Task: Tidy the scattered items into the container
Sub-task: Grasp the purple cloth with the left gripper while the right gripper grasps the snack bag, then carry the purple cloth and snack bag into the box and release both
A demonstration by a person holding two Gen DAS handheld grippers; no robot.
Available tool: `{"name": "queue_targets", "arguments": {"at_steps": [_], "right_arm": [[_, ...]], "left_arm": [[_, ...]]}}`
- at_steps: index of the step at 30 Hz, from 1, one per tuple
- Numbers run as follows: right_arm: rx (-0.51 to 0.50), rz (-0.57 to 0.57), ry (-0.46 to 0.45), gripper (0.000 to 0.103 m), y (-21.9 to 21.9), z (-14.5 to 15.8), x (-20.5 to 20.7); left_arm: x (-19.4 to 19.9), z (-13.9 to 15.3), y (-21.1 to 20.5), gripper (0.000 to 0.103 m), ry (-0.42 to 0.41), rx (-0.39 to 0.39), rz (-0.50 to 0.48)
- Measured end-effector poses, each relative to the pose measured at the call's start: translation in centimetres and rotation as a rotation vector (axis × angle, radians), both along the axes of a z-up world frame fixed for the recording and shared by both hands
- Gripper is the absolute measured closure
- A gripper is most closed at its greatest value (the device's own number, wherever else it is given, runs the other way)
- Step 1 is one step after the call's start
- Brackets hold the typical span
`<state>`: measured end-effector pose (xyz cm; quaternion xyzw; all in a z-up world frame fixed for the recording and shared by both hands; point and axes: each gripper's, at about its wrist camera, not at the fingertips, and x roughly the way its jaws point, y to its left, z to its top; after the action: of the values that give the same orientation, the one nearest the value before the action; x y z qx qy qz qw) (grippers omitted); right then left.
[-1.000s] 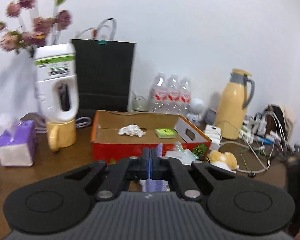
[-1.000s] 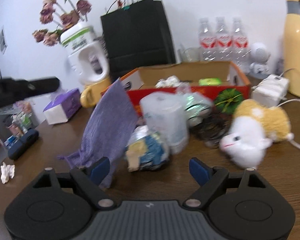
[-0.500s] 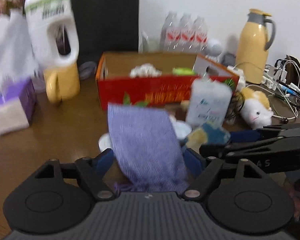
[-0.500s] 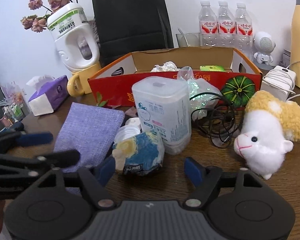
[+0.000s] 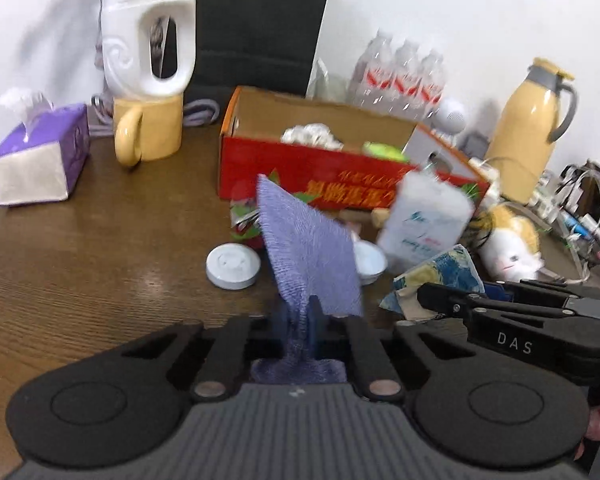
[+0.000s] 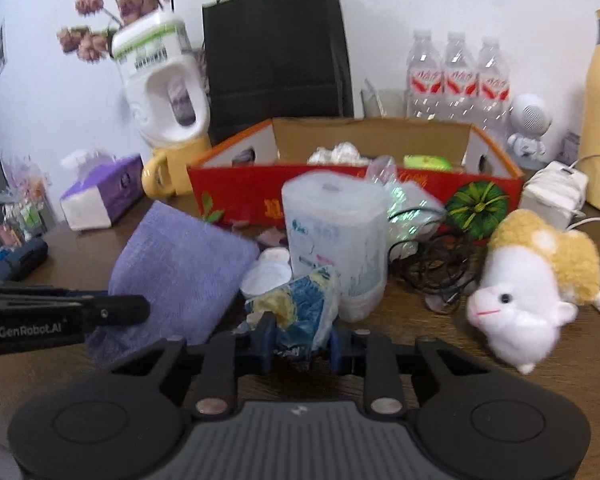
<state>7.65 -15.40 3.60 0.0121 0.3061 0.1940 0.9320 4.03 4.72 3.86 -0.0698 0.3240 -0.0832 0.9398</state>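
the left gripper (image 5: 300,320) is pressed together on the near edge of a purple cloth (image 5: 312,256), which stands up from the pinch and leans toward the red cardboard box (image 5: 340,184). the right gripper (image 6: 300,340) is closing its jaws on a crumpled blue and yellow packet (image 6: 300,312); the pads sit against both sides of the packet.

taking the red cardboard box as the landmark: inside it lie a white crumpled wad (image 6: 336,154) and a green item (image 6: 426,162). just in front of its red wall stands a clear plastic canister (image 6: 336,240), with the packet leaning at the canister's foot. the cloth lies in front of the box's left end, and two white round lids (image 5: 233,266) rest on the wooden table (image 5: 80,260) beside the cloth. a tangle of black cable (image 6: 432,264) and a white and yellow plush toy (image 6: 528,284) lie in front of the box's right end. left of the box stands a yellow mug (image 5: 148,132), and farther left a purple tissue box (image 5: 40,160). behind the box are a black paper bag (image 6: 276,52) and three water bottles (image 6: 456,76).
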Motion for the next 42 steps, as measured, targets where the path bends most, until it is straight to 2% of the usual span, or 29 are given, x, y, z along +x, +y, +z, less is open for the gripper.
{"name": "queue_targets", "arguments": {"at_steps": [6, 10, 14, 19, 25, 30, 33, 38, 42], "right_arm": [[0.032, -0.026, -0.106, 0.078, -1.9, 3.6, -4.0], [0.058, -0.044, -0.143, 0.078, -3.5, 4.6, -7.3], [0.051, -0.061, -0.158, 0.078, -4.2, 3.8, -10.4], [0.024, -0.083, -0.196, 0.078, -5.2, 2.6, -14.0], [0.045, -0.085, -0.180, 0.078, -5.6, 1.9, -16.1], [0.061, -0.077, -0.186, 0.078, -5.4, 2.5, -14.3], [0.085, -0.078, -0.202, 0.078, -5.9, 4.3, -11.5], [0.120, -0.086, -0.247, 0.078, -6.8, 9.1, -3.2], [0.129, -0.103, -0.248, 0.078, -6.6, 12.4, 5.7]], "left_arm": [[-4.7, 3.4, -0.2, 0.097, -0.124, -0.053, 0.005], [-8.8, 4.0, -1.1, 0.096, -0.216, 0.007, -0.015], [-11.7, 2.9, -1.8, 0.096, -0.221, 0.007, -0.034], [-14.5, 2.2, -2.6, 0.096, -0.259, 0.079, -0.021], [-15.5, 1.5, -3.1, 0.096, -0.256, 0.063, -0.031], [-13.0, 2.8, -3.7, 0.096, -0.274, 0.014, -0.063], [-9.5, 4.9, -4.4, 0.096, -0.298, -0.034, -0.090], [-0.3, 9.4, -6.1, 0.096, -0.345, -0.088, -0.103], [7.6, 13.1, -8.2, 0.096, -0.377, -0.060, -0.102]]}}
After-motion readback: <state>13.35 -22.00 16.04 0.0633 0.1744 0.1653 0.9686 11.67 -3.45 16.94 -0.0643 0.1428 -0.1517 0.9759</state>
